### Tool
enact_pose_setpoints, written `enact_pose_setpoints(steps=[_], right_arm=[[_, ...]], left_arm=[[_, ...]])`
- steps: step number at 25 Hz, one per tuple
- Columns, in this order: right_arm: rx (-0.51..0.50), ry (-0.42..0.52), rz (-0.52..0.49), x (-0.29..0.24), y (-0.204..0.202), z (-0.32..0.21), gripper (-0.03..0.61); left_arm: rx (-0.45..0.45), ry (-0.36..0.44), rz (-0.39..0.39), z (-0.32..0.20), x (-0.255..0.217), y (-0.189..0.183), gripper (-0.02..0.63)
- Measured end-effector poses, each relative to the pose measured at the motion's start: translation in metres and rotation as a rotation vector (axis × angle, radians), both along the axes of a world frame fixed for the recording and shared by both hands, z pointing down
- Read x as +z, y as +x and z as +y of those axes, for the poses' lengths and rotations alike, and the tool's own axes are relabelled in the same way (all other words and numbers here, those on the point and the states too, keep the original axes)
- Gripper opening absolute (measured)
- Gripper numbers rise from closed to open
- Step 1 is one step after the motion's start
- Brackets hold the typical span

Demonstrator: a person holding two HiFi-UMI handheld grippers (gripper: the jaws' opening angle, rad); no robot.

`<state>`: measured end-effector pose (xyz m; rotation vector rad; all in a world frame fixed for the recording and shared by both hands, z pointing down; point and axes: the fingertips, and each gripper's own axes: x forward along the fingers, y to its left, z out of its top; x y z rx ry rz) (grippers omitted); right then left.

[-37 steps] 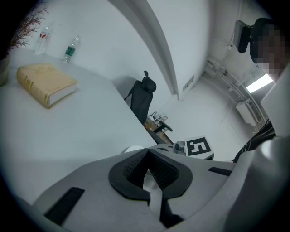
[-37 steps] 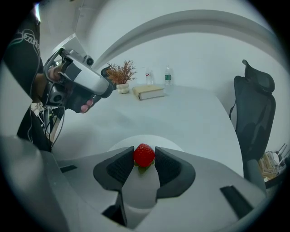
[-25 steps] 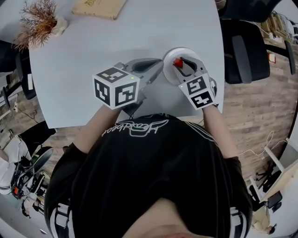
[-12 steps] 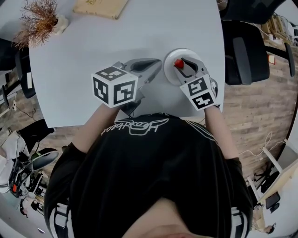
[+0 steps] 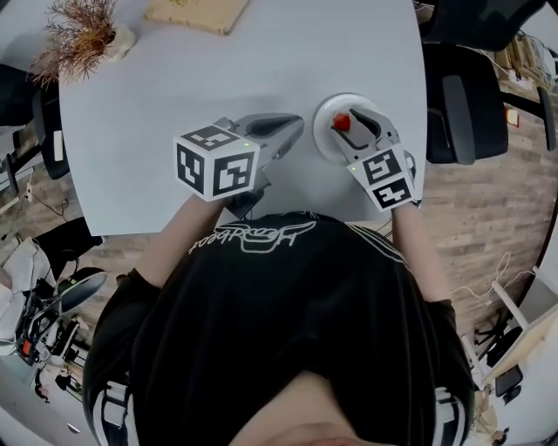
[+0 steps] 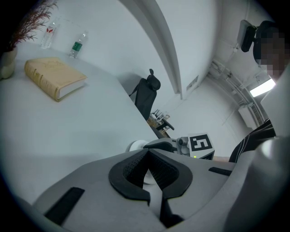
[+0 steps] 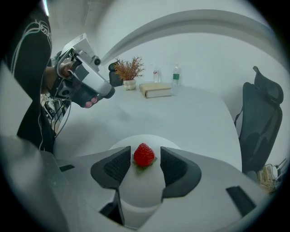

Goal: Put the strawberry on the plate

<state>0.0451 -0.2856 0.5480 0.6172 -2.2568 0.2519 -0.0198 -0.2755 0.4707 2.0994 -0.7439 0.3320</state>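
Note:
A red strawberry with green leaves rests upright on a small round white plate near the table's right edge. My right gripper straddles it. Its jaws are opening, with a thin gap on each side of the fruit and the pads off it. My left gripper hovers just left of the plate, shut with nothing in it. In the left gripper view the plate is mostly hidden behind the jaws.
On the white table, a tan book lies at the far side. A dried plant in a vase and two bottles stand there too. A black office chair is right of the table.
The right gripper's jaws have spread off the strawberry, which stays on the plate. That gripper has drawn back slightly toward me. The left gripper has barely moved.

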Motion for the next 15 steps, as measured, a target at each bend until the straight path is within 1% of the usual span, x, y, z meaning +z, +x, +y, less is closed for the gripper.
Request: enact_pose_setpoints(steps=[3,4,6,9,11,15], right_arm=[[0.01,0.02,-0.015,-0.01,0.002,0.0,0.186],[0.022,0.015,-0.033,-0.015,0.003,0.001,0.187],[0.064,0.0,-0.106,-0.029,0.004,0.002,0.189],[0.142,0.018,-0.229,-0.059,0.01,0.001,0.187],[0.167,0.044,-0.266,-0.077,0.016,0.005,0.187],[0.186,0.09,-0.347,-0.116,0.025,0.025,0.187]], left_arm=[[0.017,0.018,-0.024,0.003,-0.003,0.001,0.006],[0.029,0.036,-0.045,0.005,-0.004,0.001,0.006],[0.047,0.073,-0.078,0.007,-0.008,0.002,0.006],[0.044,0.094,-0.061,0.013,-0.021,0.004,0.006],[0.035,0.114,-0.05,0.018,-0.032,0.006,0.006],[0.026,0.163,-0.029,0.036,-0.058,0.014,0.006]])
